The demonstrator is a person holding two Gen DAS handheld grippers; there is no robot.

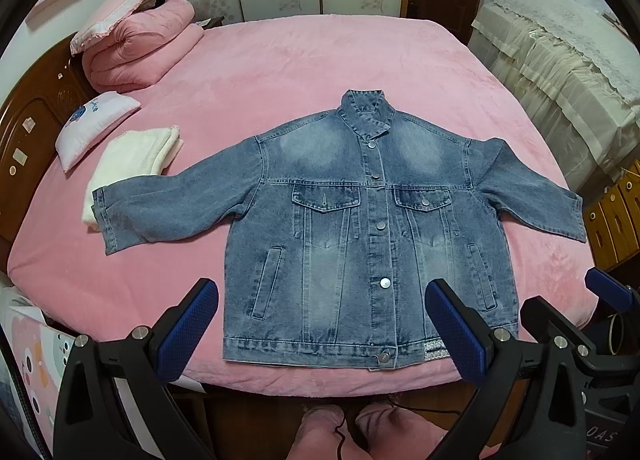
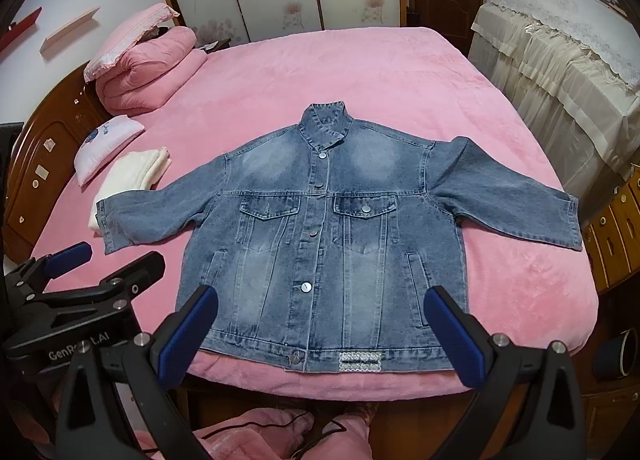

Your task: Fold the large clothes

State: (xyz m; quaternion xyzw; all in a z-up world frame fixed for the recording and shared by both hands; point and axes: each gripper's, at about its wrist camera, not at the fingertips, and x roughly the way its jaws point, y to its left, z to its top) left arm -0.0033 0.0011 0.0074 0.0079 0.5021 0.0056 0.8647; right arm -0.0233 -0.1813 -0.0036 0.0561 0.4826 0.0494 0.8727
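A blue denim jacket [image 1: 360, 228] [image 2: 320, 228] lies flat on the pink bed [image 1: 300, 72], front up and buttoned. Both sleeves are spread out to the sides, the collar points away, and the hem lies along the bed's near edge. My left gripper [image 1: 320, 324] hovers open above the hem, its blue-padded fingers [image 1: 188, 332] wide apart with nothing between them. My right gripper [image 2: 320, 328] is open too, over the hem's right half, empty. Each gripper shows in the other's view: the right gripper [image 1: 576, 300] and the left gripper [image 2: 106, 262].
A folded pink quilt [image 1: 136, 48], a small pillow [image 1: 96, 128] and a folded white cloth [image 1: 132, 168] lie at the bed's left by the wooden headboard [image 1: 32, 132]. Lace-covered furniture [image 1: 560, 60] and wooden drawers [image 1: 616, 212] stand right. A person's pink-trousered legs [image 1: 340, 432] are below.
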